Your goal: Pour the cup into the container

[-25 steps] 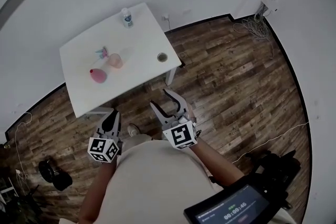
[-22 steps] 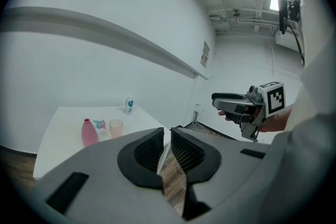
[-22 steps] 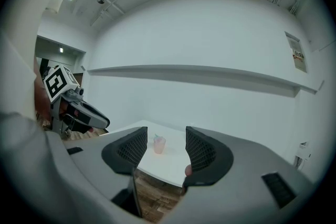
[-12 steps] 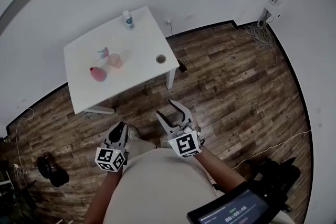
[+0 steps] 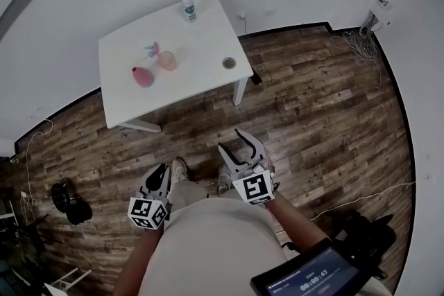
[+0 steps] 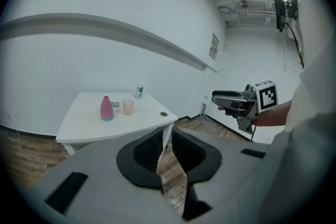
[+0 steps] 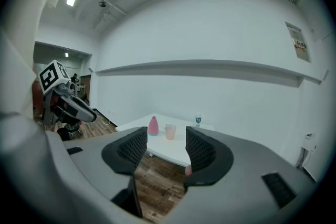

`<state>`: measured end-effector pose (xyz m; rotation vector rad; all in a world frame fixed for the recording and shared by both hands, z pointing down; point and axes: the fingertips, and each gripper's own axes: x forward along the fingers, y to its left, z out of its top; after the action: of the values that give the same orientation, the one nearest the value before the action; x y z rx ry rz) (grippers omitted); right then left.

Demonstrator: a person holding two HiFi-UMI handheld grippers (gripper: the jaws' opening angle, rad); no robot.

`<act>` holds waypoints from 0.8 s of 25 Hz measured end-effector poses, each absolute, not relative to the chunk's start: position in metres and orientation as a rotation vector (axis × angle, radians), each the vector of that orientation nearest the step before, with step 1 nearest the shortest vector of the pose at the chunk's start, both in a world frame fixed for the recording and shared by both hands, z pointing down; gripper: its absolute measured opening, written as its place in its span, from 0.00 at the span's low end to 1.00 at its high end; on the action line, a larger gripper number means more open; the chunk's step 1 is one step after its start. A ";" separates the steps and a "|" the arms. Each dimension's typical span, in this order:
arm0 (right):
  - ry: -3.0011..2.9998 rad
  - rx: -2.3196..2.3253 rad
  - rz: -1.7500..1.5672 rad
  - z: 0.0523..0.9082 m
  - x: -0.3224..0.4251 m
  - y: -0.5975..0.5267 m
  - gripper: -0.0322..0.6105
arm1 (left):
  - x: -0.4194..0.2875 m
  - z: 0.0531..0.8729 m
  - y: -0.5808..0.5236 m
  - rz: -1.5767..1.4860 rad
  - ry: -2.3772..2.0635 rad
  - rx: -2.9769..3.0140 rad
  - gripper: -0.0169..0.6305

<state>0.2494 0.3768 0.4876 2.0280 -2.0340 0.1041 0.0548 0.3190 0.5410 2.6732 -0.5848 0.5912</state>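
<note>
- Head view: a person stands on the wood floor (image 5: 312,100), well apart from the white desk (image 5: 201,38), with tongs in each hand held low in front of the body.
- The left tongs (image 5: 164,169) point toward the desk. Their jaws have just been opening and now stand only a narrow slit apart, released and with nothing between them. In the left gripper view the left tongs (image 6: 167,136) show only floorboards and a desk leg through the gap.
- The right tongs (image 5: 232,142) are spread clearly wider, unclenched and gripping nothing. In the right gripper view the right tongs (image 7: 165,147) frame the distant desk (image 7: 173,152) between their dark ribbed pads.
- The cup (image 5: 167,60) stands upright near the middle of the desk, far from both tongs. It is see-through with a peach-pink tint, and whether that tint is liquid cannot be told from this distance.
- A pink bottle (image 5: 143,76) stands upright just beside the cup. What it holds cannot be seen.
- A little pink-and-teal thing (image 5: 150,49) lies just behind the cup, too small to identify.
- A small bottle (image 5: 188,8) with a blue label stands at the desk's far edge by the wall.
- A small round object (image 5: 229,63) sits alone near the desk's corner on the person's right.
</note>
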 end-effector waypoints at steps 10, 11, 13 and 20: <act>-2.054 1.988 0.069 0.477 0.207 0.351 0.42 | 0.031 0.539 0.296 0.524 -0.585 2.677 0.10; -2.051 1.987 0.063 0.475 0.203 0.347 0.42 | 0.026 0.537 0.290 0.516 -0.585 2.679 0.10; -2.044 1.984 0.057 0.471 0.192 0.338 0.42 | 0.014 0.534 0.279 0.500 -0.586 2.680 0.10; -2.016 1.996 0.009 0.456 0.154 0.313 0.42 | -0.028 0.530 0.246 0.473 -0.564 2.688 0.10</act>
<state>0.1538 0.3132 0.4565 1.9965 -2.0162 0.0094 -0.0280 0.2462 0.5297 2.6884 -0.5644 0.4732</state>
